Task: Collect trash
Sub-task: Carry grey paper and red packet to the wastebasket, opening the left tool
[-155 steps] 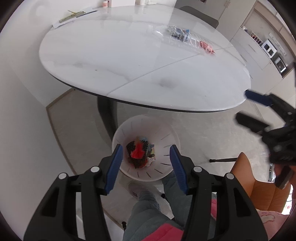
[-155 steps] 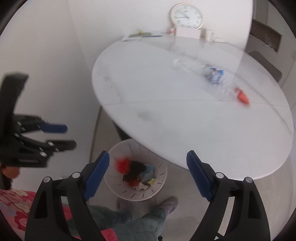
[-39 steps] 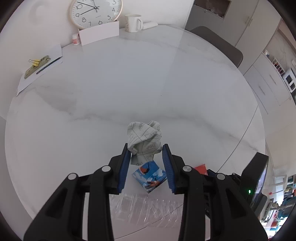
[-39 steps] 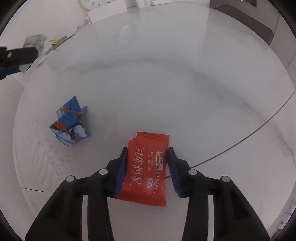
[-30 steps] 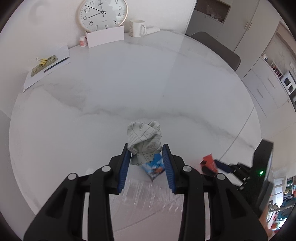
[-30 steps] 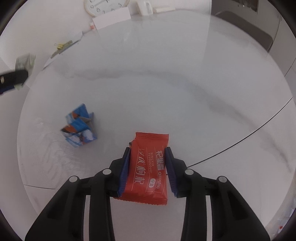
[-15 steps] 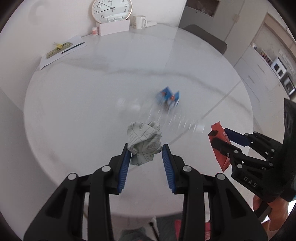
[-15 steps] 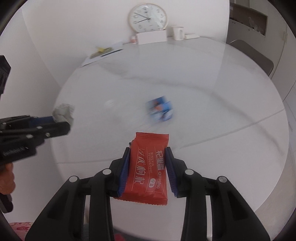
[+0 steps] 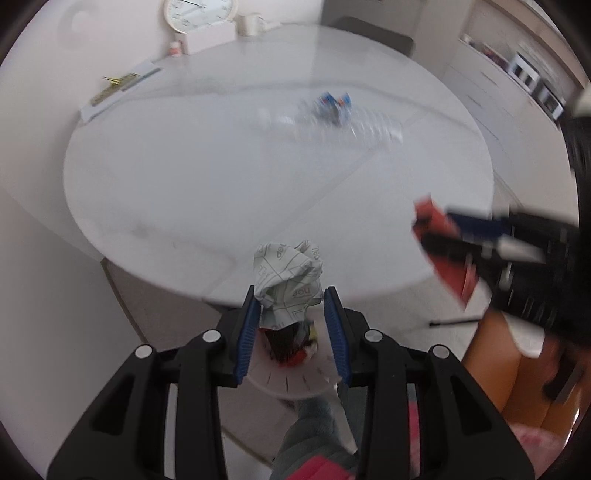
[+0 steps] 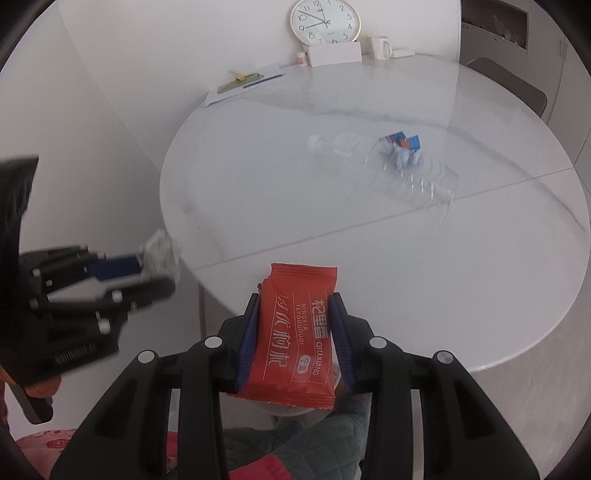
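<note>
Both hand-held grippers have pulled back off the tabletop (image 10: 480, 295) toward the white bin (image 9: 291, 384) below. Left hand-held gripper (image 9: 291, 325) clamps crumpled printed paper (image 9: 288, 284); right hand-held gripper (image 10: 295, 332) clamps a red wrapper (image 10: 295, 332) reading "NINGXIA", "QIUXIANG". Carrying step; next, release over the bin. A clear bottle (image 10: 388, 170) and blue carton (image 10: 400, 149) remain.

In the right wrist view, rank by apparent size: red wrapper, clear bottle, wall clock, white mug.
1. red wrapper, though it sits closest to the camera
2. clear bottle
3. wall clock
4. white mug

Distance differs greatly, so true sizes stay unsure.
</note>
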### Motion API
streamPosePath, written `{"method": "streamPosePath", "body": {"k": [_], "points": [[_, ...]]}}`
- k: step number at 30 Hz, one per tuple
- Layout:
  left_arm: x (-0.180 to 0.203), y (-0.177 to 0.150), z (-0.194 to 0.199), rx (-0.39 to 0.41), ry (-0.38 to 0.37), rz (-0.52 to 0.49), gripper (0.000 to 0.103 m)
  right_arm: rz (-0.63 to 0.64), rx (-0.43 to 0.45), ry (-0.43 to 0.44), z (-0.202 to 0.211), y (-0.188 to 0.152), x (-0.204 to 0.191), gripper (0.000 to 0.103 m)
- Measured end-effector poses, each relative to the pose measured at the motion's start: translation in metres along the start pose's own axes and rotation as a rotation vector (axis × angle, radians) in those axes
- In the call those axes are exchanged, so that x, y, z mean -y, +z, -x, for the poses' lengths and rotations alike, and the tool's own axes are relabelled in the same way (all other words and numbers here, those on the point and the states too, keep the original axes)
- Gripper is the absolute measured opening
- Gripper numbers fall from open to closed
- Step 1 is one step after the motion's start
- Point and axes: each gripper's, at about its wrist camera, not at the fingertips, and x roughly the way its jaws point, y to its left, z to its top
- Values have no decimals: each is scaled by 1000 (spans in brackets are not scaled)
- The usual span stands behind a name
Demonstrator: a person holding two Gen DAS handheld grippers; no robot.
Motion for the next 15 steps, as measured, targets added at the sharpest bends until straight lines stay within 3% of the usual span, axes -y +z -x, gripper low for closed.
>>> {"method": "streamPosePath", "body": {"k": [9,12,15], "points": [[-1,-67,-62,-131,-86,-40,36,-20,-49,18,-3,-22,-4,38],[-2,-76,-83,-145,-98,-29,49,-18,-76,30,-8,-29,-6,38],[-3,-80,-94,-170,-106,-16,54,-5,-92,33,-11,-34,-9,38]]}}
